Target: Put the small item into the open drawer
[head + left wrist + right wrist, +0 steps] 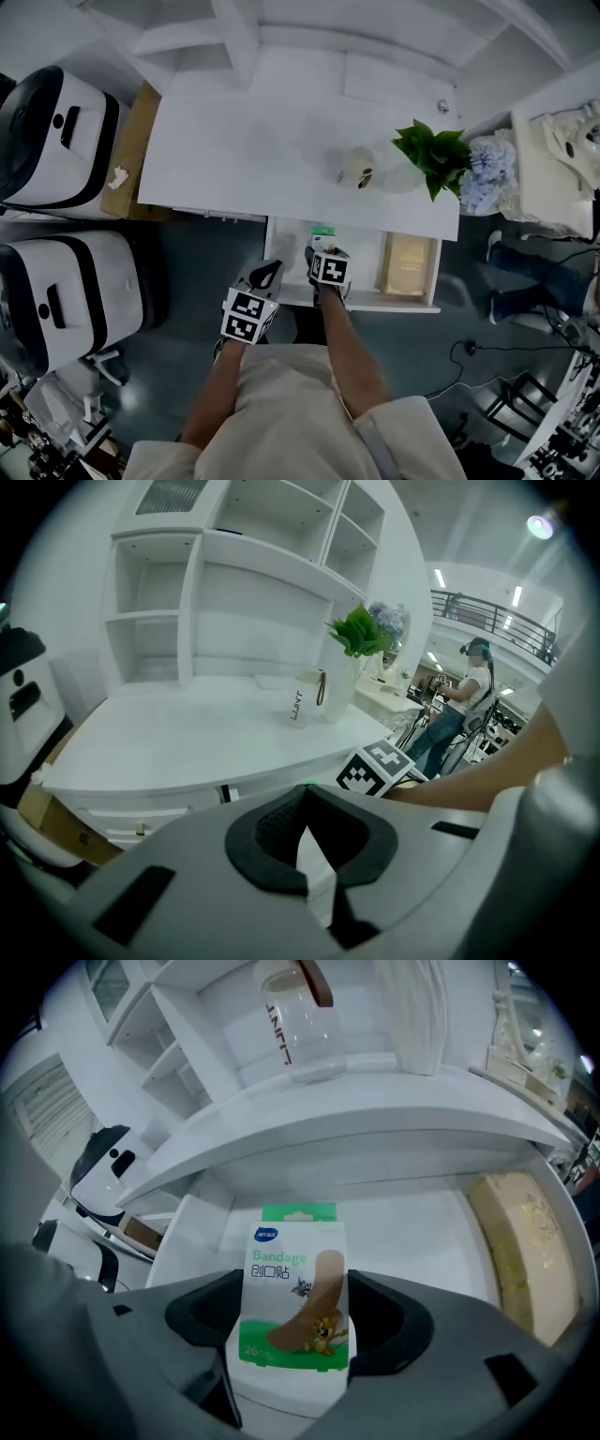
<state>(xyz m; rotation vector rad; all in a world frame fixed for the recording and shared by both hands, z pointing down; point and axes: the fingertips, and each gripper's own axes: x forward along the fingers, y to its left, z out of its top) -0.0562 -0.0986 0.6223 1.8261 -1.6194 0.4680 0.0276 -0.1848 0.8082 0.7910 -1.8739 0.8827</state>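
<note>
Bandage box [292, 1269] held by right gripper [295, 1330] above drawer [412, 1222] | book [520, 1251] alongside | left gripper [302, 832] closed

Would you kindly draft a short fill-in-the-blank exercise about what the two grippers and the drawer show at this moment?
1. The right gripper is shut on a ____ box, held over the open drawer.
2. The left gripper has its jaws together and holds ____.
3. In the head view, the tan book lies at the drawer's ____ end.

Missing words: bandage; nothing; right
</note>
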